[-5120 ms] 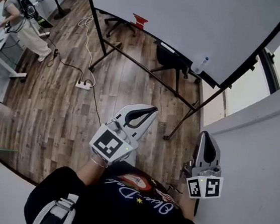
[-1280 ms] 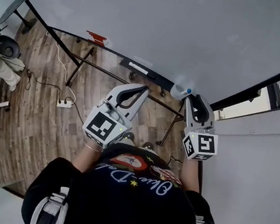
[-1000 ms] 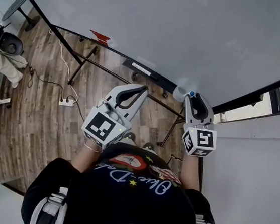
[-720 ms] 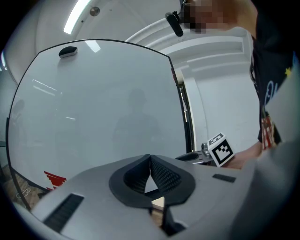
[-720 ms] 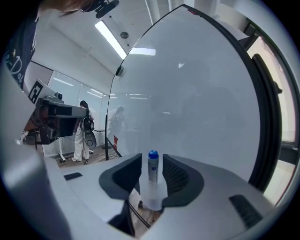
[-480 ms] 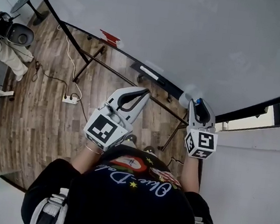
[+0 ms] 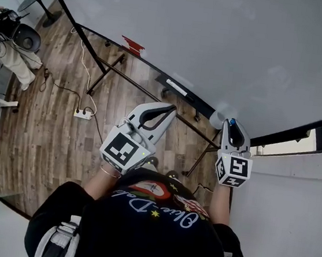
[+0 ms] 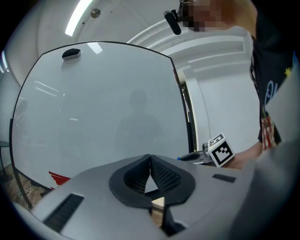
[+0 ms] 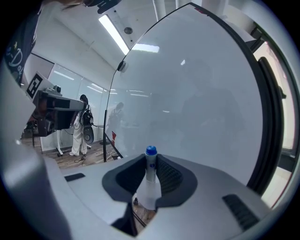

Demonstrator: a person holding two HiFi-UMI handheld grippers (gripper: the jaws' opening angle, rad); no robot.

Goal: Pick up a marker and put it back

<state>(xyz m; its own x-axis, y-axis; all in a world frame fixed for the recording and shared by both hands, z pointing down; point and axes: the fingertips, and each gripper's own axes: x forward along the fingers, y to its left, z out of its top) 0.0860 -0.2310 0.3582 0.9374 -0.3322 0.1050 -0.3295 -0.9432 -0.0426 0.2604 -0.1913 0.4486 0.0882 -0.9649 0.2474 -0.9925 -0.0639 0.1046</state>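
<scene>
A white marker with a blue cap (image 9: 150,165) stands upright at the right end of the whiteboard's tray (image 7: 194,100); in the head view the marker (image 7: 217,119) sits just left of my right gripper's tips. My right gripper (image 9: 151,161) has just been closing its jaws, and its pads now press on the marker's narrow upper part from both sides. The right gripper (image 7: 230,125) points at the board. My left gripper (image 8: 150,158) is shut with nothing between its pads. It hangs in front of the board, left of the right one (image 7: 171,109).
The large whiteboard (image 7: 229,46) on a black stand fills the front. Another marker (image 7: 176,88) lies on the tray, and a red piece (image 7: 133,45) sits farther left. A power strip (image 7: 83,114) with cables lies on the wood floor. A person (image 7: 13,31) stands far left.
The right gripper has reached the upright marker at the tray's right end and narrowed its jaws onto it. The left gripper has kept its place. The head view has shifted slightly.
</scene>
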